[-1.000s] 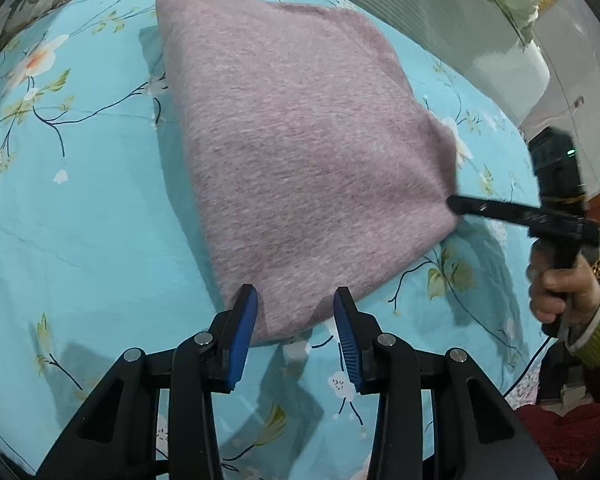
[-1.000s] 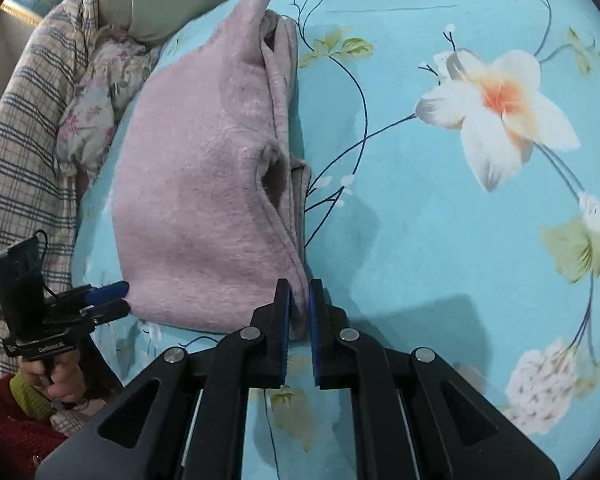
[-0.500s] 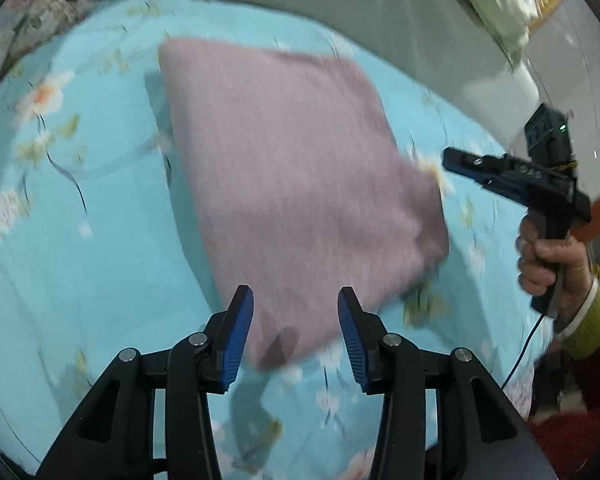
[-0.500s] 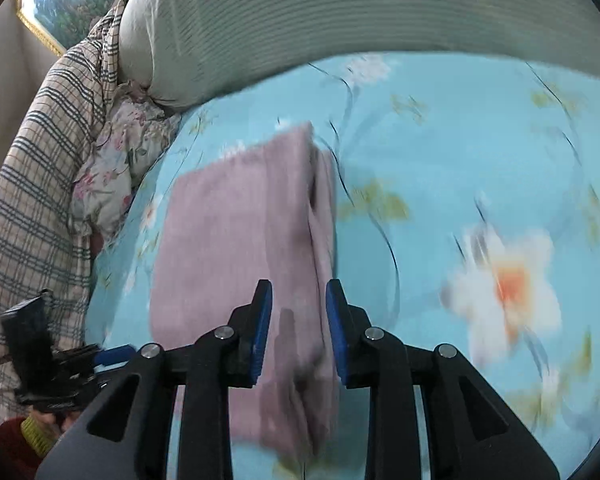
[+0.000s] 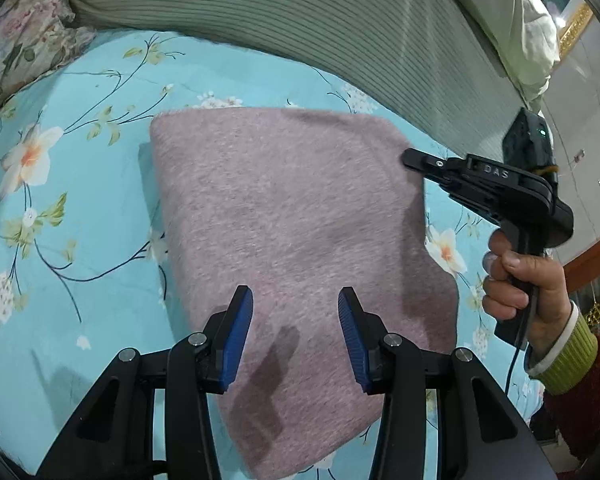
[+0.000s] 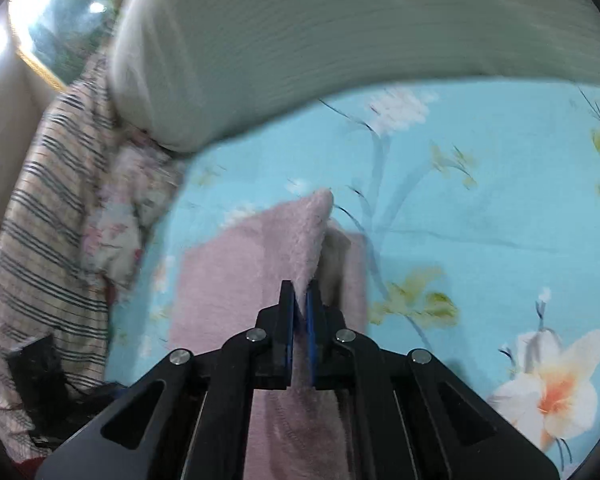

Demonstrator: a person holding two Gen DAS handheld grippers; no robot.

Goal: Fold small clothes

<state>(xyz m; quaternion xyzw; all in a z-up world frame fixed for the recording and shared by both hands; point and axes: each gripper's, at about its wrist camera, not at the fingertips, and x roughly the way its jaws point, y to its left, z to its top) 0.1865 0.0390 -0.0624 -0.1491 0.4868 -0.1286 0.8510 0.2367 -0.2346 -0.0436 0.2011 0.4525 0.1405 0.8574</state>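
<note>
Garment [image 5: 300, 240] folded on the bed, its right edge pinched by the right gripper [image 6: 300, 312].

Nearest in the left wrist view, the left gripper [image 5: 296, 320] hangs over the near end of the mauve garment with its blue pads [image 5: 238, 332] spread wide and nothing between them; their shadow falls on the fabric. The garment lies as a folded block on the blue floral sheet [image 5: 80, 200], nearer the bed's head edge than its sides. At the garment's far right corner the right gripper, held in the right hand [image 5: 520, 280], meets the cloth. In the right wrist view its jaws are clamped on a raised fold of the garment's top layer, lifted off the layer below. Beyond, a ribbed grey-green pillow [image 5: 300, 12] runs along the head edge, with a striped cloth [image 6: 40, 220] at the side.
</note>
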